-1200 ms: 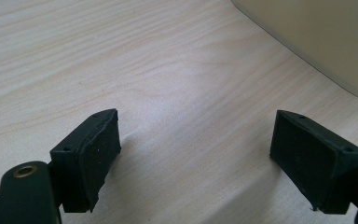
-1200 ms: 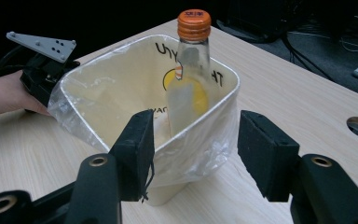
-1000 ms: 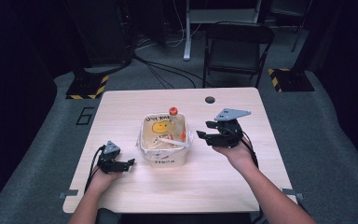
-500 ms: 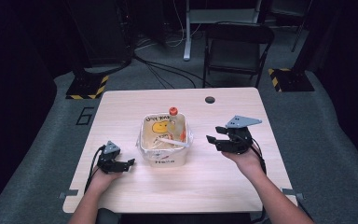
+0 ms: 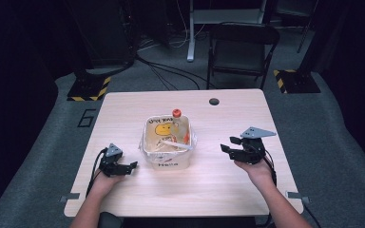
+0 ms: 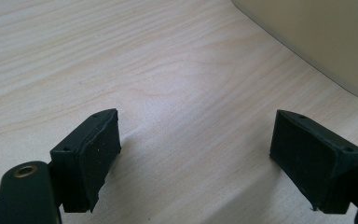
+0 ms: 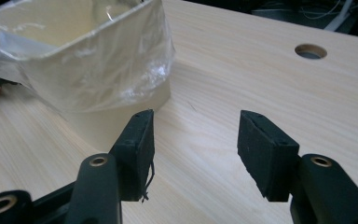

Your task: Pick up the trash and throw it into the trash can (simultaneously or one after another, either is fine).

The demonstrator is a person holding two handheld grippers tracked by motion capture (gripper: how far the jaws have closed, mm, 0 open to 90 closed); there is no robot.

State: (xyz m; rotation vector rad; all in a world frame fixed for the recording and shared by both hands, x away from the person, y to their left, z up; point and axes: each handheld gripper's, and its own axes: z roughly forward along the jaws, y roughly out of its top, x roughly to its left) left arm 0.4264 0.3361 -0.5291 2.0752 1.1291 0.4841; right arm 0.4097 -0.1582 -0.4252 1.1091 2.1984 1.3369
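Sitting between both open claws — right claw [image 5: 231,144], left claw [image 5: 132,166] — tub [image 5: 167,159].

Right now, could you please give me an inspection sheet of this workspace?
Surface: wooden table, one round hole near far edge.
Job's things: bin lined with clear plastic bag, mid-table; orange-capped bottle and other pieces inside.
Clutter: nothing seen.
Grippers: left gripper open, low over the wood beside the bin; right gripper open, nothing between its jaws, right of the bin.
Cables: a black cable trails from the left gripper; more on the floor behind.
Surroundings: folding chair, grey carpet, dark room.
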